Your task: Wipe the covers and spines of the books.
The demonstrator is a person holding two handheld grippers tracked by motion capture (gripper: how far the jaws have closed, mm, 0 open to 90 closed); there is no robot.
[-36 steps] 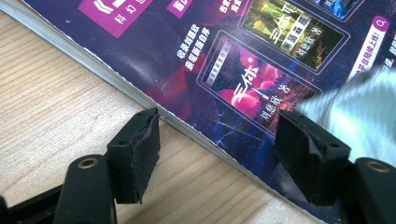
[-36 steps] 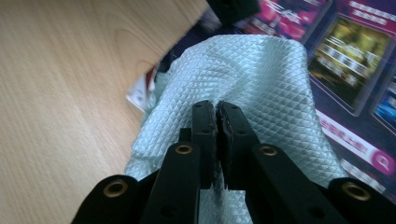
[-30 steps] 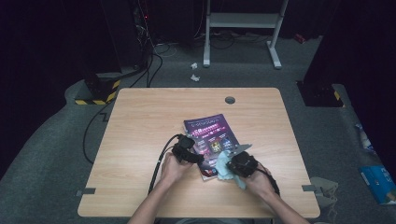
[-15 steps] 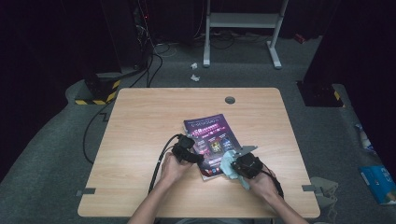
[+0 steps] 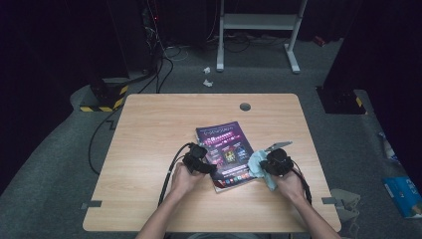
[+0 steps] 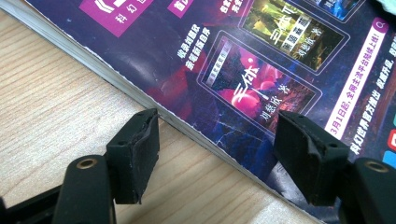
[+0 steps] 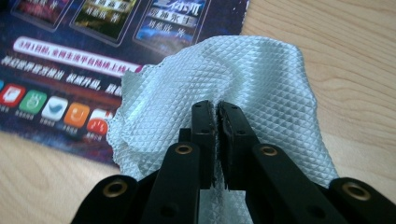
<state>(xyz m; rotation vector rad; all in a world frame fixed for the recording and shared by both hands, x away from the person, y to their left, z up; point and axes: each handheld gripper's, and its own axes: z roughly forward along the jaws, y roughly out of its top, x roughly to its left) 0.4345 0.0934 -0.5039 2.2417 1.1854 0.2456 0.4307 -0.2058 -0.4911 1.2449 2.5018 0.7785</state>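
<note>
A purple magazine (image 5: 224,152) lies near the front middle of the wooden table (image 5: 149,129). My left gripper (image 5: 209,168) rests at the magazine's left front edge. In the left gripper view it (image 6: 217,156) stands open, its jaws straddling the magazine's (image 6: 261,60) edge, one over bare wood and one over the cover. My right gripper (image 5: 263,165) is at the magazine's right front corner. The right gripper view shows it (image 7: 216,109) shut on a pale blue-green quilted cloth (image 7: 243,79), which drapes over the cover's (image 7: 70,60) corner. The cloth (image 5: 258,162) bunches in front of that gripper.
A round grommet hole (image 5: 245,106) sits at the table's back edge. Black cables (image 5: 169,174) trail from the left gripper toward the front. A white desk frame (image 5: 259,30), cables and scraps lie on the grey floor behind. Both forearms enter from the bottom.
My right gripper with the cloth has shifted slightly rightward along the magazine's right front corner. The left gripper has stayed put.
</note>
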